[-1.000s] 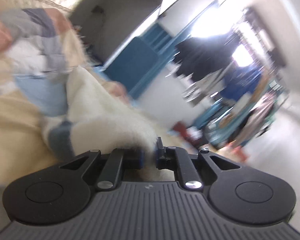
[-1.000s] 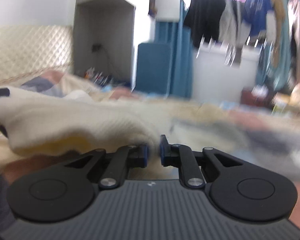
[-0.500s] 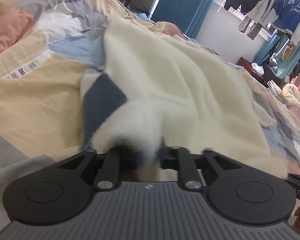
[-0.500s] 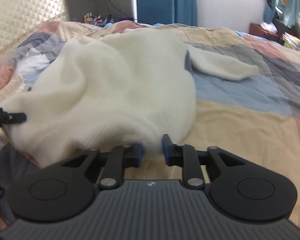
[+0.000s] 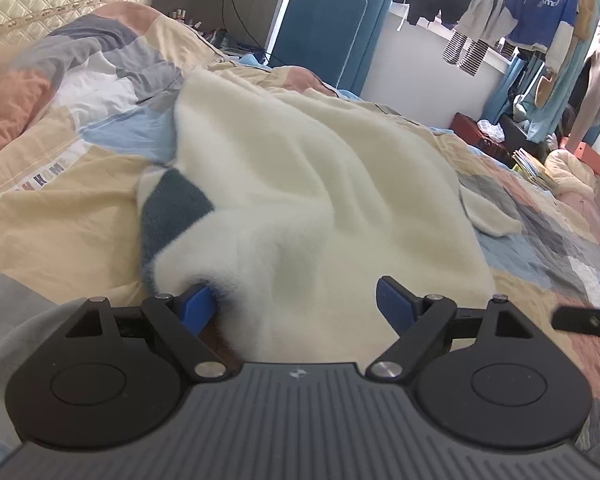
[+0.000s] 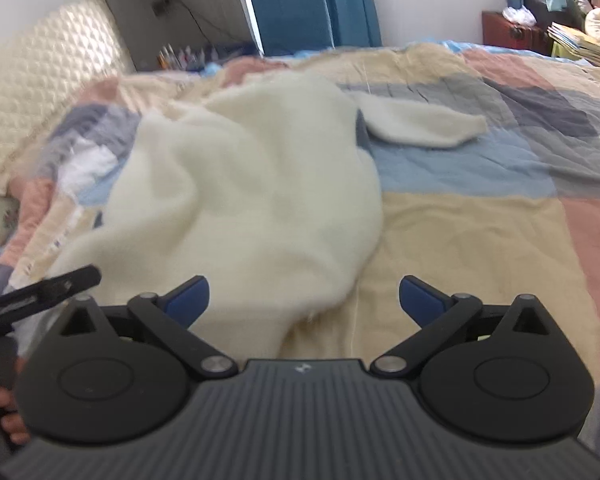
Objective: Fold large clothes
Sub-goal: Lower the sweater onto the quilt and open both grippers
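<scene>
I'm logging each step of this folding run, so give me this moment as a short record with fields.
garment: cream fleece top with a dark blue patch, lying rumpled
surface: patchwork quilt on a bed
sleeve: one sleeve lies out to the side
left gripper: jaws just opened, fleece lies between them, not pinched
right gripper: jaws just opened wide, garment edge between them, unpinched

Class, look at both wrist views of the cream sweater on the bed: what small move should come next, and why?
Probably draw both tools back clear of the cream sweater. The left tool and right tool have just been opening; their jaws stand wide, the hem lies loose between them, ungripped. The sweater lies rumpled on the patchwork quilt, one sleeve sticking out, so regrasping follows.
</scene>
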`<state>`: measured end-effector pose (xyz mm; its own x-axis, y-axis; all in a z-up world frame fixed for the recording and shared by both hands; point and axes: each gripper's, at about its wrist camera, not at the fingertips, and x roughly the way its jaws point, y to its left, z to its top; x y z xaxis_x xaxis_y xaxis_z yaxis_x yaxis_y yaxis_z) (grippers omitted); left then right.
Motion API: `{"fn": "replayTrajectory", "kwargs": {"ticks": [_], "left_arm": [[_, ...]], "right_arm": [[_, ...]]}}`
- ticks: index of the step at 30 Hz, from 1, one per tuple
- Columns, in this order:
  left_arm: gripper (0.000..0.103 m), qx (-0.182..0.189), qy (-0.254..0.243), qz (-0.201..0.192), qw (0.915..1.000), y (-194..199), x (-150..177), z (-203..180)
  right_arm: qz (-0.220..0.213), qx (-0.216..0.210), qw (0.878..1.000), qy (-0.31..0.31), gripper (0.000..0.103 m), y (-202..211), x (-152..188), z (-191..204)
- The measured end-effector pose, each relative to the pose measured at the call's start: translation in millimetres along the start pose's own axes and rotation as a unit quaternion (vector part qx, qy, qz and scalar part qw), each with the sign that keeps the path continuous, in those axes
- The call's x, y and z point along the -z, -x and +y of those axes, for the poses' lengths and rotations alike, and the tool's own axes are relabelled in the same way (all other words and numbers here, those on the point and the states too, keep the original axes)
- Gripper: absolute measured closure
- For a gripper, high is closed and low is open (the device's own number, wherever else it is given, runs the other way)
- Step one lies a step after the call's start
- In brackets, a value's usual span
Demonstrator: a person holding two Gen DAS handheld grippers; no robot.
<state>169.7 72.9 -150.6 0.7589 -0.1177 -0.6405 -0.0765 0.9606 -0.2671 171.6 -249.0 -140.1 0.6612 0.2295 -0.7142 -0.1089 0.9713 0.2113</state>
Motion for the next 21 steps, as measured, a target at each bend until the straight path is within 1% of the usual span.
{"fn": "replayTrajectory", "kwargs": {"ticks": [1,4,6,10,12,16,21], "left_arm": [[0.015,0.0,0.004,0.0,1.0,-2,-1,0],[0.015,0.007,0.026,0.002,0.9996,-7,-4,4],[0.015,0.01,0.035,0.003,0.9993,-12,-7,9],[0.015,0.007,0.043,0.009,0.999,-15,-8,9],[0.015,0.004,0.041,0.009,0.9991,-16,-8,7],[0.015,0.002,0.038,0.009,0.9992,-16,-7,6],[0.015,0.006,0.042,0.007,0.9991,-15,-7,9]], "right_arm": [[0.008,0.0,1.0,0.002,0.0,4,0,2],[0.049,-0.011,0.999,0.0,0.0,16,1,6],[0.076,0.005,0.997,0.016,0.0,24,1,13],[0.107,0.026,0.994,0.029,0.0,37,-5,23],[0.112,0.025,0.993,0.026,0.0,42,-9,25],[0.102,0.018,0.994,0.032,0.0,51,-10,31],[0.115,0.003,0.993,0.021,0.0,51,-5,33]]}}
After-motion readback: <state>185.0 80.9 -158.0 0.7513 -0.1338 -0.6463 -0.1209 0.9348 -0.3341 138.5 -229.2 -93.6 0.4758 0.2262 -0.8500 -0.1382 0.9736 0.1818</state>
